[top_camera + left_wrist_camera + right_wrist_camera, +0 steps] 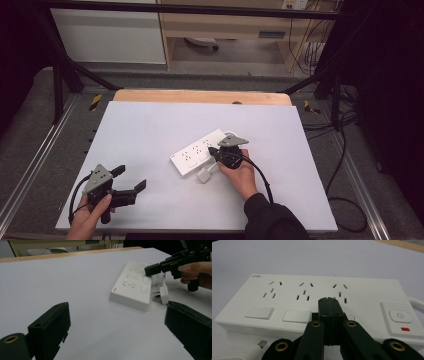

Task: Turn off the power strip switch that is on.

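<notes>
Right gripper (closed) over power strip edge, table open leftward

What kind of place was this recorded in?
Probably a lab or workshop recording station: a white table inside a black metal frame, loose cables on the grey floor, and wooden shelving behind.

power strip: smooth white plastic | table: matt white, wood edge

White-topped table with a wooden strip along its far edge. A white power strip lies flat on it, right of centre. A white plug lies just beside the strip's near edge.
</notes>
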`<state>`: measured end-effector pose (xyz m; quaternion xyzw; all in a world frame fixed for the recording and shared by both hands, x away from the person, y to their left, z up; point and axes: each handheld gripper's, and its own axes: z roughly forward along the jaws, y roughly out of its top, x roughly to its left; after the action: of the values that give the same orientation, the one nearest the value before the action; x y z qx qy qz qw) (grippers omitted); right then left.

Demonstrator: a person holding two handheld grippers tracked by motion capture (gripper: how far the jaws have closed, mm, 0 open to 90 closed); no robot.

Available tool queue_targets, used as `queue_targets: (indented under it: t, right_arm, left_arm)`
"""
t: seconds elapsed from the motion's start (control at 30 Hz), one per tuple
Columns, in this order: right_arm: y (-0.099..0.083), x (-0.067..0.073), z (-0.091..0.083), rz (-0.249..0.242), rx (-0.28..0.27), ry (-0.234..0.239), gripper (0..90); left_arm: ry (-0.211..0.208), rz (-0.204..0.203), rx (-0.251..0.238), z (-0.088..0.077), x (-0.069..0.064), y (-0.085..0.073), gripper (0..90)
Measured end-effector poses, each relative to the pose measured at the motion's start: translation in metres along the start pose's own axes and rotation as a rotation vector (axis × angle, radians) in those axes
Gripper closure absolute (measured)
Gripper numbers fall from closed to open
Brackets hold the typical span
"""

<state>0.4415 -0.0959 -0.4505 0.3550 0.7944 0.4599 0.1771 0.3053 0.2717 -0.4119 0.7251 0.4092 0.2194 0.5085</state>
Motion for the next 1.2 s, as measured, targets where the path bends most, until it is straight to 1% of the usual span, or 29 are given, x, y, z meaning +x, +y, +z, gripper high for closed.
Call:
queue_targets:
  t: [0.3, 0.5, 0.6, 0.73, 0.9, 1.2]
  right_arm:
    - [0.0003, 0.0008, 0.0003, -0.003, -0.001, -0.004, 90.0]
    - [0.0009, 0.0009, 0.0004, 0.004, 0.005, -0.001, 90.0]
    - [0.0017, 0.0005, 0.0005, -0.002, 0.005, 0.001, 90.0]
    - [0.0024, -0.0009, 0.0004, 0.015, -0.001, -0.002, 90.0]
    - [0.0041, -0.0015, -0.0005, 0.018, -0.003, -0.003, 90.0]
    - [0.0089, -0.0037, -0.0042, 0.025, -0.025, -0.003, 90.0]
  left_arm:
    - [-0.001, 0.005, -0.002, -0.0007, 0.0000, 0.0003, 6.3]
    - [0.000, 0.006, 0.000, -0.0003, -0.0004, 0.0001, 6.3]
    - [-0.001, 0.004, 0.000, -0.0002, -0.0001, 0.0001, 6.3]
    - [-0.002, 0.006, -0.001, -0.0002, -0.0004, 0.0001, 6.3]
    - [0.000, 0.005, 0.001, -0.0002, -0.0002, 0.0001, 6.3]
    - [0.001, 0.005, 0.002, -0.0005, -0.0001, 0.0002, 6.3]
